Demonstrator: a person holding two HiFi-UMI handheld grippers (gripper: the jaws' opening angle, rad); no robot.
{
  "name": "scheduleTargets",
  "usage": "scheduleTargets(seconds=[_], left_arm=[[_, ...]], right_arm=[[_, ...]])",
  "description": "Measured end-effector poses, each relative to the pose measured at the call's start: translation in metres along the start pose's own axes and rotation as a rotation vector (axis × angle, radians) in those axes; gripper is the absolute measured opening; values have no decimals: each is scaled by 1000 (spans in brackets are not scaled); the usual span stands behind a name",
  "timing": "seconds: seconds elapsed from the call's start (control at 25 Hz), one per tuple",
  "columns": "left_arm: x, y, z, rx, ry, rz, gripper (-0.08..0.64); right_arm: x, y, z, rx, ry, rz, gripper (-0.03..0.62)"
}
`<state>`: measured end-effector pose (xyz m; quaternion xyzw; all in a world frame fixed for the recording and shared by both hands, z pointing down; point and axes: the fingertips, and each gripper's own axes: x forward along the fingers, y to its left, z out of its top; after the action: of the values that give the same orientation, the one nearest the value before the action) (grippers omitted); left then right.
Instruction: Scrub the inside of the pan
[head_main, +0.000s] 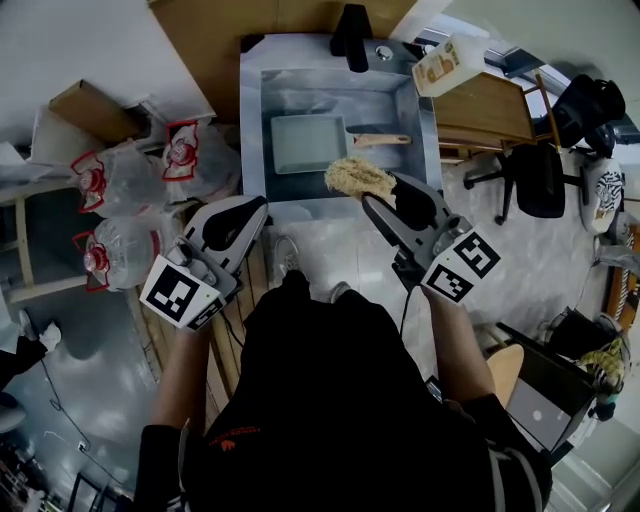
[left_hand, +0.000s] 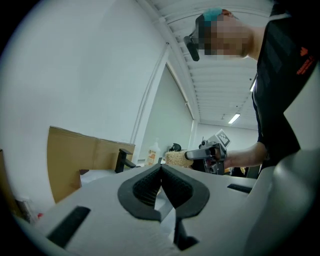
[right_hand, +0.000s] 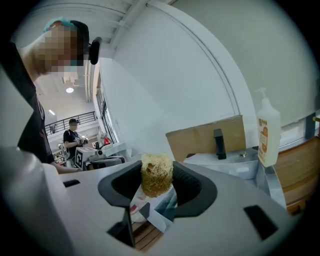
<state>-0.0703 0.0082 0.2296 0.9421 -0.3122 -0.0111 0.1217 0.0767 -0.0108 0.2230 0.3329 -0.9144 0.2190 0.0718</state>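
Scrubber (head_main: 356, 177) at the sink (head_main: 254, 105)
Our right gripper (right_hand: 157, 184) pinches the scrubber over the sink's near rim, pan (head_main: 305, 143) inside; our left gripper's (left_hand: 161, 170) jaws press together.

The person is wearing a black short-sleeved shirt (head_main: 330, 400) (with a small orange mark). The grey left tool (head_main: 258, 208) and right tool (head_main: 383, 192) are carrying black-and-white square markers.

walls (right_hand: 165, 75): white | floor (head_main: 545, 262): pale marble | office chair (head_main: 539, 182): black | ceiling light (left_hand: 233, 118): on
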Motion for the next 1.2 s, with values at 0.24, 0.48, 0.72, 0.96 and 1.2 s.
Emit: scheduleTargets(seconds=[0.24, 0.48, 0.72, 0.96, 1.2], left_arm=[[7, 23, -3, -21, 3, 0, 17], [19, 38, -6, -32, 12, 25, 17], [36, 52, -15, -87, 35, 94, 17], [63, 60, -25, -112, 64, 170, 17], [80, 65, -32, -128, 64, 253, 17]], right_arm=[[25, -18, 7, -11, 25, -8, 193], [45, -36, 9, -13, 47, 22, 192], [71, -62, 4, -24, 98, 92, 192], [93, -94, 2, -50, 152, 172, 192], [107, -125, 4, -76, 181, 228, 192]])
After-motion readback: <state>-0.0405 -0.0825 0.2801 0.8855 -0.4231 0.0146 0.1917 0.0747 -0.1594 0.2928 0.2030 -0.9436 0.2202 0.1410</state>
